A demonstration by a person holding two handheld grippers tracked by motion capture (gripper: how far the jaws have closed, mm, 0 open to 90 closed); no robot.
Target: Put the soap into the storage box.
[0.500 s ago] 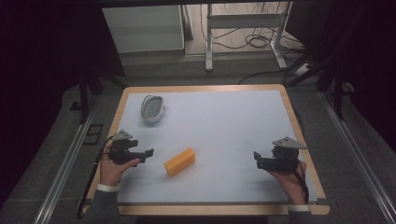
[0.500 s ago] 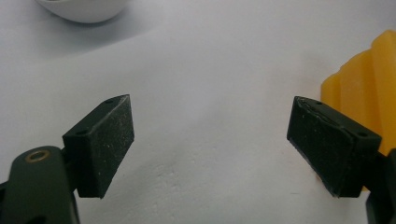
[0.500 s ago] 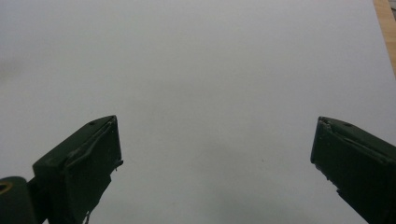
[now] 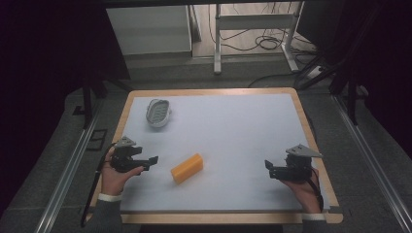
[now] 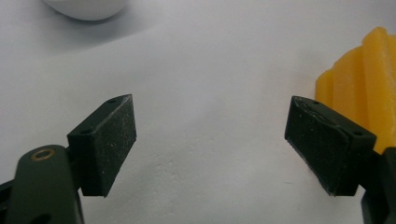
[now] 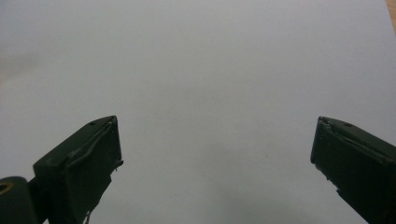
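Observation:
An orange ridged block (image 4: 187, 168) lies on the white mat (image 4: 233, 131), left of centre near the front. My left gripper (image 4: 148, 161) is held open just to its left, jaws pointing toward it. In the left gripper view the orange block (image 5: 362, 79) sits beyond the right jaw, with nothing between the pads (image 5: 109, 140). My right gripper (image 4: 268, 167) hovers open near the front right of the mat, jaws pointing left over bare mat (image 6: 210, 84). A white oval dish (image 4: 158, 112) rests at the back left.
The mat covers a wooden table (image 4: 311, 131) with a raised rim. Metal rails (image 4: 65, 174) run along both sides of the table. A white cabinet (image 4: 148, 29) and a desk frame with cables (image 4: 257, 24) stand on the floor beyond.
Both grippers have stayed about where they were. The block and the dish have not moved.

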